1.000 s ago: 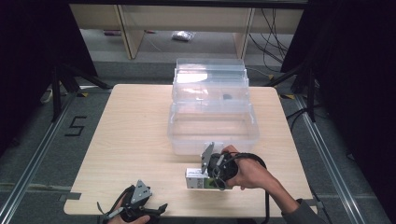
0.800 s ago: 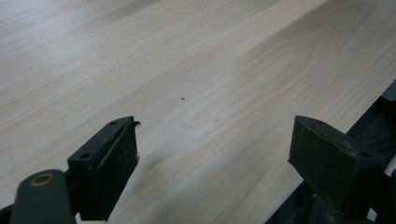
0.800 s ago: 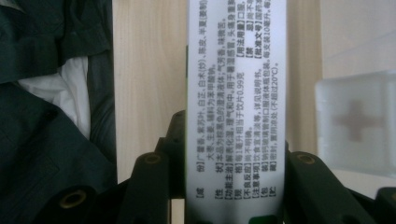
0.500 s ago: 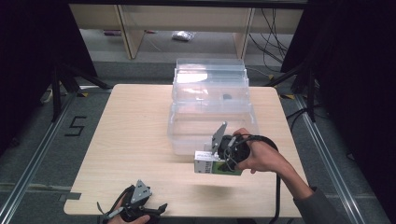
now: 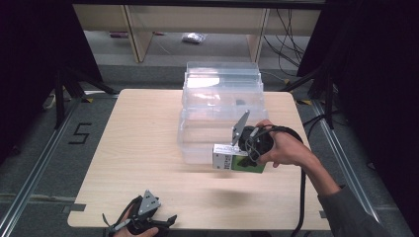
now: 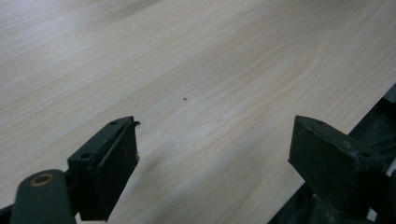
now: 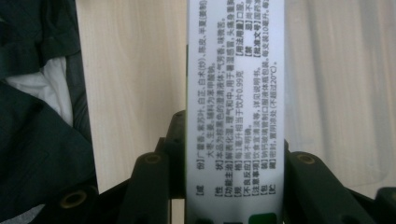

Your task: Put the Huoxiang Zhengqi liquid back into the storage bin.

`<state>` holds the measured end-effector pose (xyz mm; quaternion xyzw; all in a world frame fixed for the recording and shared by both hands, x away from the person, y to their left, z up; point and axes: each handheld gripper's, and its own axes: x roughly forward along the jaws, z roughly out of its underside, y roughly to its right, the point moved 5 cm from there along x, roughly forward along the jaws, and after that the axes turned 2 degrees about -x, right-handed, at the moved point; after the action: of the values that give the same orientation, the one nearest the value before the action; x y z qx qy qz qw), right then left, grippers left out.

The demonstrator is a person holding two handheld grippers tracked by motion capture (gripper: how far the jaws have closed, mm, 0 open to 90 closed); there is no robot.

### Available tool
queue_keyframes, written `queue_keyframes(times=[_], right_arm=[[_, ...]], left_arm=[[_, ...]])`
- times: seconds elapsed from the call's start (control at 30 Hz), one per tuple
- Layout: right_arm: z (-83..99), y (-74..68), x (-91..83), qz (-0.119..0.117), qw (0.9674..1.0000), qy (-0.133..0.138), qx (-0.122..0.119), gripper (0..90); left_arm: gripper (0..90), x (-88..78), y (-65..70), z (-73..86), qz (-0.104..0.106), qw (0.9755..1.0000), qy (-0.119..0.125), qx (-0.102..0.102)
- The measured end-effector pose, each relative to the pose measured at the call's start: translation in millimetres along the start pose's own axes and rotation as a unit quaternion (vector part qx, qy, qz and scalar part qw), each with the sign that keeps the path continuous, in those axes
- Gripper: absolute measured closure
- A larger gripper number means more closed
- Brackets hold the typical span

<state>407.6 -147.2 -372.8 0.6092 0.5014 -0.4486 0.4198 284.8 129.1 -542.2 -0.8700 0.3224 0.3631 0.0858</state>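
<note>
Cardboard box [image 5: 237, 162], light and stiff but crushable, hangs pinched across its narrow faces by the right gripper [image 5: 240, 153] jaws above the surface [image 5: 138, 143], near its right edge; left gripper [image 5: 163, 221] jaws spread.

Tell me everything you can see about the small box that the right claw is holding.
The small box is a slim carton, white with a green part. One long white face carries rows of small black print, with a green patch at its near end. It looks like thin printed cardboard, closed and undented. The right claw grips it across its narrow width, one jaw on each side. It is held above the wooden table, lying roughly level, just in front of the clear plastic bin. Nothing else appears to touch it.
</note>
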Motion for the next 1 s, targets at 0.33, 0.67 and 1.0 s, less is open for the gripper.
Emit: queue_keyframes(times=[0.33,0.67,1.0], right_arm=[[-0.6,21.5,-19.7,0.014,0.9998,-0.005,0.015,65.3],[2.1,47.3,-24.5,0.024,0.9995,-0.012,0.016,65.3],[5.9,65.7,-22.0,0.025,0.9982,-0.022,0.05,65.3]], left_arm=[[14.8,0.6,1.0,-0.7,0.001,1.0,0.006,-0.005],[14.9,-0.1,0.3,0.3,0.002,1.0,-0.002,0.002],[14.9,-0.3,-0.1,0.4,0.0,1.0,-0.003,0.006]])
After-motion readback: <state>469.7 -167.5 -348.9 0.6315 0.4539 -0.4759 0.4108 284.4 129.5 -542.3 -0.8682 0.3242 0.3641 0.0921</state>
